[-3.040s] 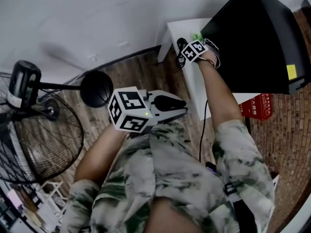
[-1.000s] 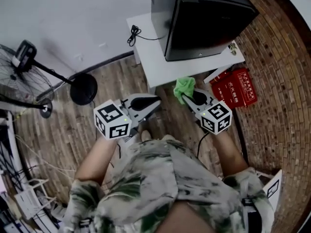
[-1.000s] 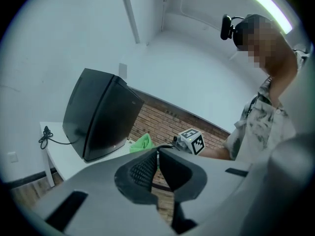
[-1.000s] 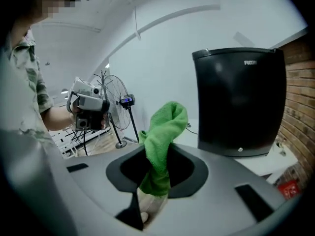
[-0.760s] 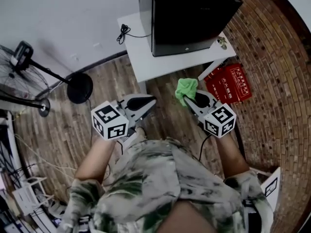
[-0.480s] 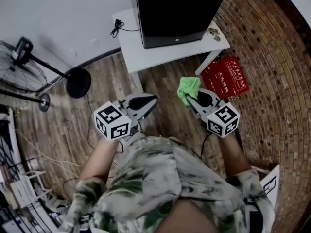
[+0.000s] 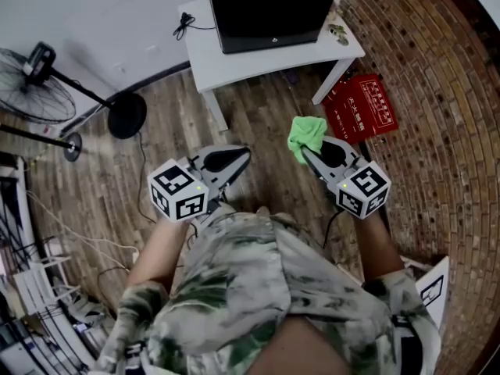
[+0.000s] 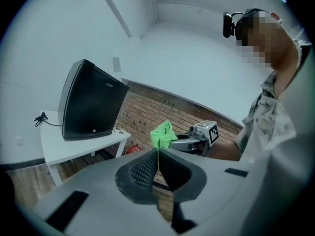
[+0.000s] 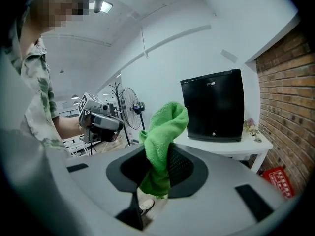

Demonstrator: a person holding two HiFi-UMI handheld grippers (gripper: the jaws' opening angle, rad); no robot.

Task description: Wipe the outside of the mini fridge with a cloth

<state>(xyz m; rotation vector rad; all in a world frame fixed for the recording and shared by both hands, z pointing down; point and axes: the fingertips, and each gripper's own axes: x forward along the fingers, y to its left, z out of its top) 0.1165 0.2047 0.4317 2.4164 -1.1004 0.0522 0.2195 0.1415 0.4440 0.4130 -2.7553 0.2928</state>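
Retreat from mini fridge (image 7: 269, 10): it now stands well ahead of both grippers. Green cloth (image 7: 306, 133) clamped in right gripper (image 7: 307, 153); left gripper (image 7: 244, 157) jaws together, empty. Wiping seems paused or finished.

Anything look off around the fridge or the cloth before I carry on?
Nothing stands out. The mini fridge stands upright on the white table, the green cloth is clamped in the right gripper, apart from the fridge, and the left gripper is shut and empty.

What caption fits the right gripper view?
Right gripper clamps a fluffy green cloth before the black mini fridge.
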